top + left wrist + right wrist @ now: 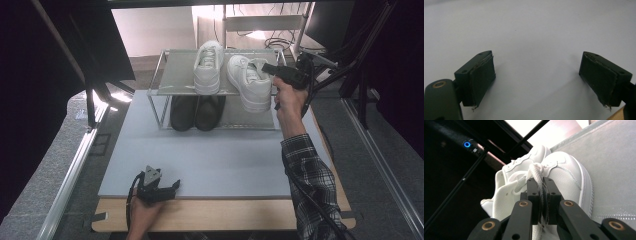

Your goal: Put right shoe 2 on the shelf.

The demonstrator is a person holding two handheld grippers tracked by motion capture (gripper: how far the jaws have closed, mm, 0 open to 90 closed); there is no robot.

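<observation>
Right tongs [541, 195] clamped on lace [537, 173] of white shoe [250, 82], rack [175, 75] top shelf, 1 o'clock; left tongs [536, 75] wide, empty, over worktop [210, 160], 7 o'clock.

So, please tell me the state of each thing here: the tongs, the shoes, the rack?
Right tongs: shut on the right white sneaker's lace.
Left tongs: open, holding nothing, low over the grey mat.
Right white sneaker: on the top shelf, askew.
Left white sneaker: upright, top shelf.
Black shoes: paired, lower shelf.
Shoe rack: standing on the mat.
</observation>
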